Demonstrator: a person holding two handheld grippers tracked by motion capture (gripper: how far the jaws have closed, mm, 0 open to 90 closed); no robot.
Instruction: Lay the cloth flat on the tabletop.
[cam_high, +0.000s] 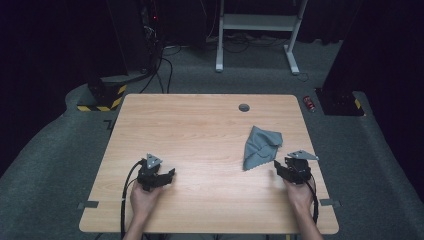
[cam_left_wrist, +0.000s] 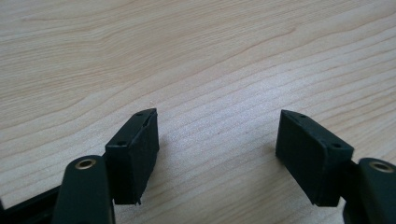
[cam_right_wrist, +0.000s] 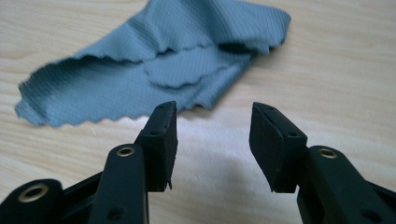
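Nearest the lens in the right gripper view stand your right gripper's (cam_right_wrist: 212, 140) two black pads, parted with nothing but bare wood between them; they hold nothing. The cloth (cam_right_wrist: 154, 70) lies just beyond the tips, close but not touching.

Left gripper (cam_left_wrist: 217, 149): jaws spread wide over bare table (cam_left_wrist: 196, 56), nothing between them. In the high view it sits near your edge of the table, well apart from the cloth (cam_high: 261, 146).

Position of the cloth: on the right half of the table, just ahead of and slightly inboard of your right gripper (cam_high: 292, 167), near the right edge of the table (cam_high: 200, 130).

Appearance: a blue-grey fabric square with a fine woven texture and pinked, wavy edges. It is loosely crumpled, folded over itself, with one flap doubled across the middle and a raised fold at the far end casting a dark hollow.

Handling, in my judgement: very light, limp, no stiffness whatever. It will drape and slide on the smooth wood rather than resist a push, so a shallow pinch may simply skate it away. Not fragile.

Recommended hold: the near serrated edge or the pointed corner closest to your right pads, where a single layer lies flat. Come in low, take a firm bite of fabric, and expect the rest to hang and unfold when lifted.
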